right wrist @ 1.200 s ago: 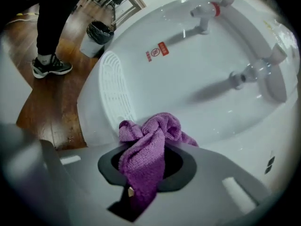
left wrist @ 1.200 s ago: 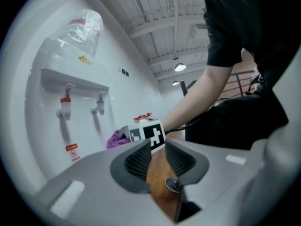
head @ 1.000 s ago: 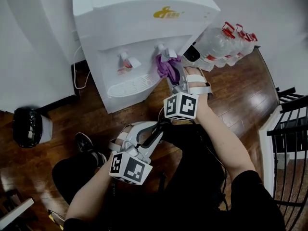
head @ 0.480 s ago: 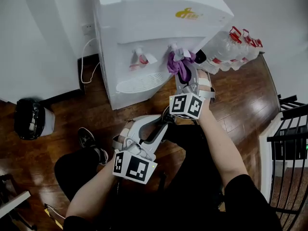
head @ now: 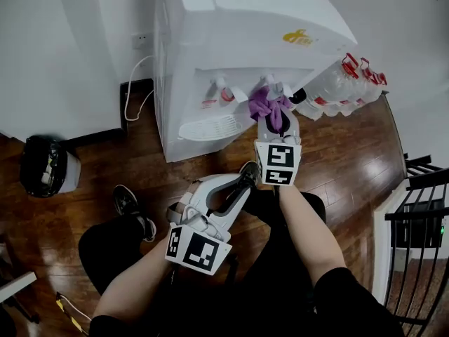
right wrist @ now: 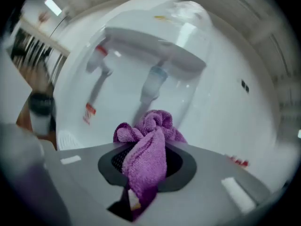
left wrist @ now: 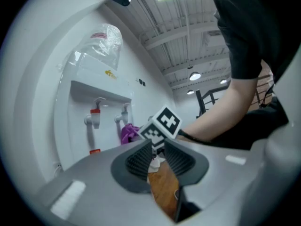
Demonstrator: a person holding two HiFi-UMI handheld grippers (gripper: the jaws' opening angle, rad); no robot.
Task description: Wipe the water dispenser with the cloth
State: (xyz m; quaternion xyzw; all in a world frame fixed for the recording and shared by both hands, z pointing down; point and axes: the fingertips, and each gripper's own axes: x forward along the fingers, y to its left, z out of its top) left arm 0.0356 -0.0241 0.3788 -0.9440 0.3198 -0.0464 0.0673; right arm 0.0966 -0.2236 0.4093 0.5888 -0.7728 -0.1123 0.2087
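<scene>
Right claw (right wrist: 148,163): clamped on the purple cloth (right wrist: 149,140), pads closed onto a fold of it.
Cloth shape: a bunched wad stands out ahead of the pads and a tail hangs back between them. I read that as deliberate, so that fabric and not plastic meets the machine.
Cloth place: up in the tap recess of the water dispenser (head: 238,20), just under the blue tap (right wrist: 153,81). I cannot tell whether it is pressing on it.
Left claw (left wrist: 158,155): jaws a narrow gap apart and just been closing, nothing between them; only wooden floor shows through.
Left claw place: low and back over my lap, well apart from the machine. I judge it parked so the wiping arm has room.
Neighbours: red tap (right wrist: 99,55) beside the blue one, drip tray (head: 207,127) below both.
Step, as I judge it: wiping round the blue tap.
Risk: leaning on the tap lever might let water out.
</scene>
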